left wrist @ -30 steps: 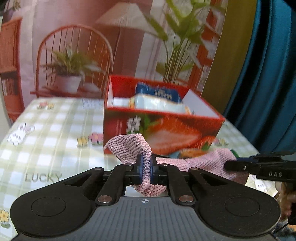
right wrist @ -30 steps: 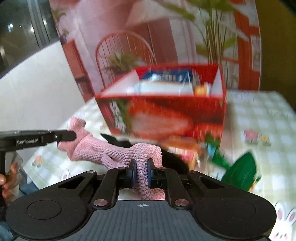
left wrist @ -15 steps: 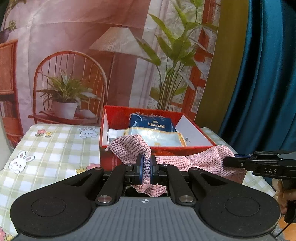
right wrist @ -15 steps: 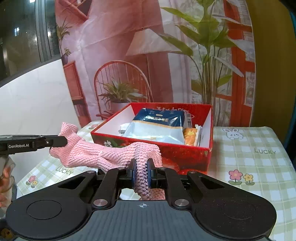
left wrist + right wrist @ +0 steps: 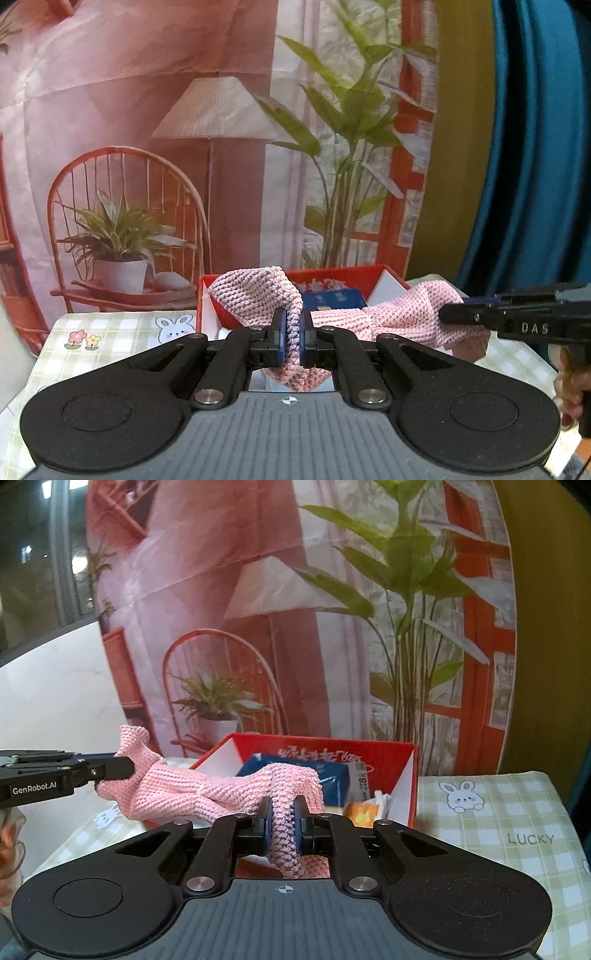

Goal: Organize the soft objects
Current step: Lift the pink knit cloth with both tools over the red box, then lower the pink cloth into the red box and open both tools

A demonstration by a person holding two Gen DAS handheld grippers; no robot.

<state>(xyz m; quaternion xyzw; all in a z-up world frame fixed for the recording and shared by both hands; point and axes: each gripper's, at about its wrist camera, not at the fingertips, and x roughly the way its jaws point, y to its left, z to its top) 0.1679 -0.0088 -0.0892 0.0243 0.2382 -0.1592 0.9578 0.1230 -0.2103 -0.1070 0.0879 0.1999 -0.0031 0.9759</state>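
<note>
A pink knitted cloth [image 5: 399,314] [image 5: 177,794] hangs stretched between my two grippers, just in front of and above an open red box [image 5: 343,273] [image 5: 369,747]. My left gripper [image 5: 291,332] is shut on one end of the cloth; its other end is pinched by my right gripper [image 5: 448,314], which enters from the right. In the right wrist view my right gripper [image 5: 282,818] is shut on a bunched fold, and my left gripper [image 5: 127,767] holds the far end at the left. Blue packets [image 5: 332,779] lie inside the box.
The box stands on a table with a green checked cloth [image 5: 498,812] printed with rabbits and flowers. A printed backdrop [image 5: 221,147] of a chair, lamp and plants hangs behind. A teal curtain [image 5: 535,147] is at the right. A person's fingers [image 5: 570,384] grip the right handle.
Both grippers have risen with the pink cloth and come closer to the box. The box front, which filled the views, now sits low, with the box's inside showing beyond the cloth.
</note>
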